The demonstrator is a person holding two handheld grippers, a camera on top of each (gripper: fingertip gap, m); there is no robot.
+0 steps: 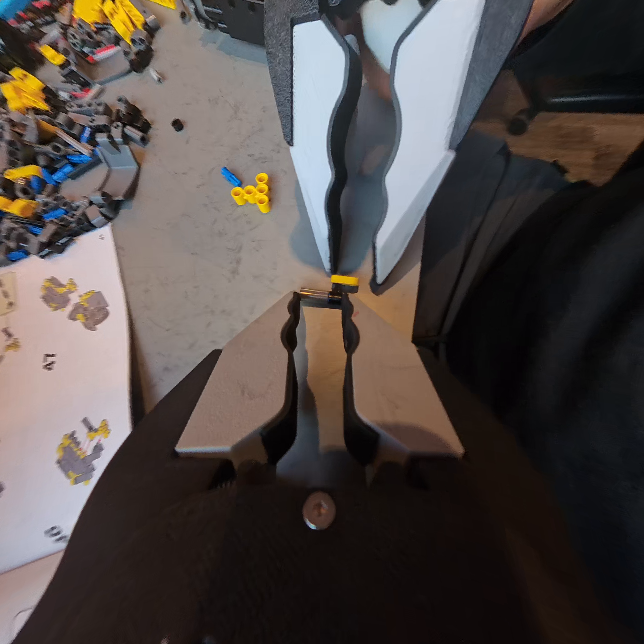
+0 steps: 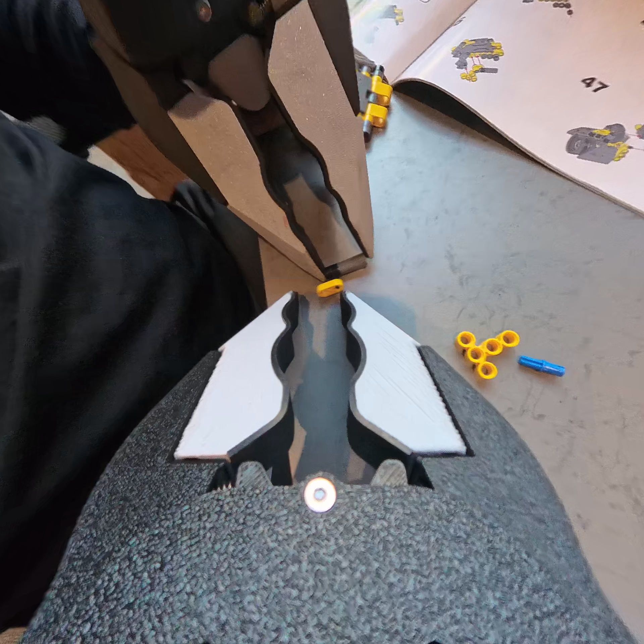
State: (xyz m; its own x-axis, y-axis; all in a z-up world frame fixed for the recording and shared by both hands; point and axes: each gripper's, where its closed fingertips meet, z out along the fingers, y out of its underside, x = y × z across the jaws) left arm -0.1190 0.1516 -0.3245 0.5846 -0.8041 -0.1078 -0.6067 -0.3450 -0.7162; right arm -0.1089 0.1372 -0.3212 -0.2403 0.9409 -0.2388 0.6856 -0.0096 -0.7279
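The left gripper (image 1: 322,299) jaws are narrowly parted, clamping a grey axle (image 1: 315,295) that carries a small yellow piece (image 1: 344,280). The right gripper (image 2: 320,296) jaws stand slightly wider at that yellow piece; contact cannot be confirmed. Risk: misalignment here could knock the piece off the axle.

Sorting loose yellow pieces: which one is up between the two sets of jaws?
The small flat yellow piece, raised between both tips; the five-hole yellow connector lies on the table.

Bare table (image 1: 195,278) between brick pile (image 1: 52,167) and grippers.
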